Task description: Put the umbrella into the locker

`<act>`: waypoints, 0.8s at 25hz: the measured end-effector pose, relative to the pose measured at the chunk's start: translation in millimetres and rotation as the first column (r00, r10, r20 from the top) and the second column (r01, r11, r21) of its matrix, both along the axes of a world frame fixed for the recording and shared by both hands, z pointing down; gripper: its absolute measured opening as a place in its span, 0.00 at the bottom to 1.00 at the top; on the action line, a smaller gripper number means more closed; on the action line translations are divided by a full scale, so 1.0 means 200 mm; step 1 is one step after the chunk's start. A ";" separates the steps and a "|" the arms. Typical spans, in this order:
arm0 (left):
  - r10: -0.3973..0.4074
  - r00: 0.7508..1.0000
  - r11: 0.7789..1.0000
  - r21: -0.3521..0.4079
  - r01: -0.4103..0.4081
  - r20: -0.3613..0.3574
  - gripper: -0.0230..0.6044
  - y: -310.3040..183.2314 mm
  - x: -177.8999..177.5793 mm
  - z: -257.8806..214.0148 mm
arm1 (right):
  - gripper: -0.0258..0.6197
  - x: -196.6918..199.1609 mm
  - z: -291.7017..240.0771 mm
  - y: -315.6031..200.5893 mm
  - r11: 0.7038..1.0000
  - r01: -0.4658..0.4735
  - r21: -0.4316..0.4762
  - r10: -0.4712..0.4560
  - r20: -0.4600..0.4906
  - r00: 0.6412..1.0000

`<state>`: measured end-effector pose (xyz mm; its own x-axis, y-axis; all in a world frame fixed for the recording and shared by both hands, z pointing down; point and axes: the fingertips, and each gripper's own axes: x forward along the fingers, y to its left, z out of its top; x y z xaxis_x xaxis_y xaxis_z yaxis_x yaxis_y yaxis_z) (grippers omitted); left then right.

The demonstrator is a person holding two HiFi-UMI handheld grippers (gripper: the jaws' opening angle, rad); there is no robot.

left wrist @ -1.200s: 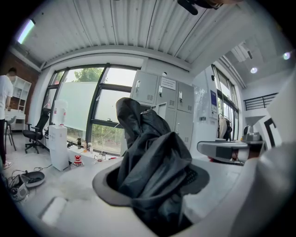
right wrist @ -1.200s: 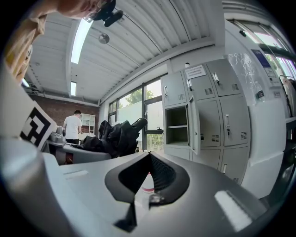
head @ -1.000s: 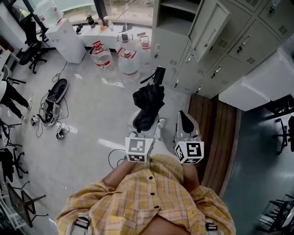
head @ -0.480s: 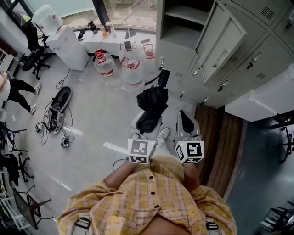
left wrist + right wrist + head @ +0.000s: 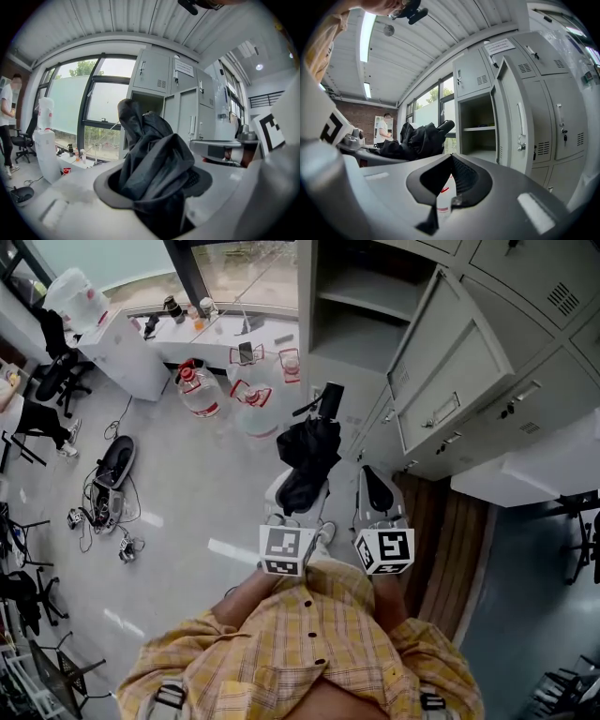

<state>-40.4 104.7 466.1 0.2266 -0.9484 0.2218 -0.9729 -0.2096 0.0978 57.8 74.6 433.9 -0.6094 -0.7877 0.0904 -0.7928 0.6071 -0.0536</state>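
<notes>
A folded black umbrella (image 5: 306,454) sticks out ahead of me, its handle (image 5: 328,399) pointing at the grey lockers. My left gripper (image 5: 300,497) is shut on its bunched fabric; in the left gripper view the cloth (image 5: 152,157) fills the space between the jaws (image 5: 154,187). Just to its right, my right gripper (image 5: 377,486) is shut and holds nothing, its jaws meeting in the right gripper view (image 5: 440,190). An open locker compartment (image 5: 352,306) with a shelf stands ahead, its door (image 5: 450,362) swung out to the right. That same compartment (image 5: 476,126) shows right of the umbrella (image 5: 419,138).
Two water jugs (image 5: 192,390) (image 5: 255,397) and a white water dispenser (image 5: 117,343) stand left of the lockers under the window. Cables and a device (image 5: 105,474) lie on the floor at left. A wooden platform (image 5: 455,521) runs along the lockers at right. A person (image 5: 384,129) stands far off.
The lockers have come closer and larger in the head view. Both grippers have travelled toward them together, the umbrella staying in the left one.
</notes>
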 end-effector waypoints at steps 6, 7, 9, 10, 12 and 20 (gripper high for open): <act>0.004 1.000 1.000 -0.005 -0.004 0.008 0.44 -0.29 0.05 0.00 | 0.02 0.03 -0.01 -0.29 1.000 0.007 0.004 -0.007 0.008 1.000; 0.005 1.000 1.000 -0.007 -0.005 0.010 0.44 -0.33 0.06 0.00 | 0.02 0.04 -0.01 -0.33 1.000 0.008 0.005 -0.009 0.010 1.000; 0.004 1.000 1.000 -0.009 -0.004 0.010 0.44 -0.40 0.08 0.01 | 0.02 0.05 -0.01 -0.41 1.000 0.013 0.005 -0.013 0.013 1.000; 0.003 1.000 1.000 -0.011 -0.003 0.012 0.44 -0.43 0.09 0.02 | 0.02 0.05 0.00 -0.44 1.000 0.016 0.004 -0.016 0.014 1.000; 0.002 1.000 1.000 -0.016 -0.002 0.019 0.44 -0.49 0.10 0.03 | 0.02 0.06 0.01 -0.50 1.000 0.021 0.002 -0.021 0.016 1.000; -0.015 0.999 0.999 -0.046 0.016 0.028 0.44 -0.58 0.11 0.09 | 0.02 0.05 0.01 -0.59 0.999 0.048 0.012 -0.048 0.035 0.998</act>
